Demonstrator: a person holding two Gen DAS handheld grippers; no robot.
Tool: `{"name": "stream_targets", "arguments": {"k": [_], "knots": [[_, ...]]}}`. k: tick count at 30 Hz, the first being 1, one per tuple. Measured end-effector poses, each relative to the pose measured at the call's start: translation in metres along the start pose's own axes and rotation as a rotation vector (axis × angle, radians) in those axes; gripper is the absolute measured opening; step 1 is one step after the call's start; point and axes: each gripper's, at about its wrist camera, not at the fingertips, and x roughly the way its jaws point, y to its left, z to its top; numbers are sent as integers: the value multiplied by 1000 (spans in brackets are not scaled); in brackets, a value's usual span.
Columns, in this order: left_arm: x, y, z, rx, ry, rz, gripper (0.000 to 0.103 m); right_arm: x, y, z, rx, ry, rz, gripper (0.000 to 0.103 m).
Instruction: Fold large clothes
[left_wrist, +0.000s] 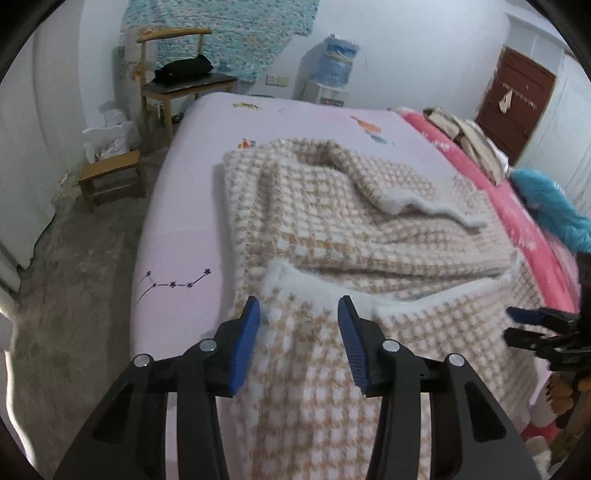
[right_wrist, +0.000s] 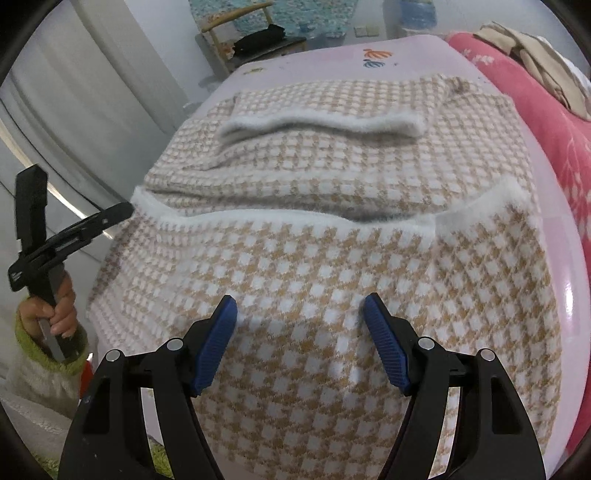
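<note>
While both grippers (left_wrist: 299, 306) (right_wrist: 300, 304) gape over the sweater (right_wrist: 314, 258), only the right view shows a hand (right_wrist: 61, 312).

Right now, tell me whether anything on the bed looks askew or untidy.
The checked garment is only roughly folded: a sleeve lies slanted across its top, its white cuff rumpled, and the near white hem runs wavy. Other clothes are heaped loosely on the pink blanket. Nothing looks damaged.
</note>
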Motion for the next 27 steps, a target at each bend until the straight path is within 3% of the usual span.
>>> {"name": "stream_targets", "arguments": {"k": [1,3,13,14,16,20,27], "knots": [[6,-1,0,14,22,37,42,0,0,0,0,0,-2,68],[8,-1,-3,21,35,37,41,0,1,0,-2,0,-5,68],[10,24,-18,-102,90,-130,41,7,5,1,-9,3,-3,70],[10,22,-17,-94,88,-136,37,8,6,1,-9,3,-5,70],[5,19,-15,-88,70,-193,32,7,7,1,-9,2,-9,70],[-17,7,-17,-26,3,-326,32,7,8,-1,-7,-3,-9,70],[11,8,-9,-35,71,-231,32,6,6,-1,-8,-3,-5,70]]}}
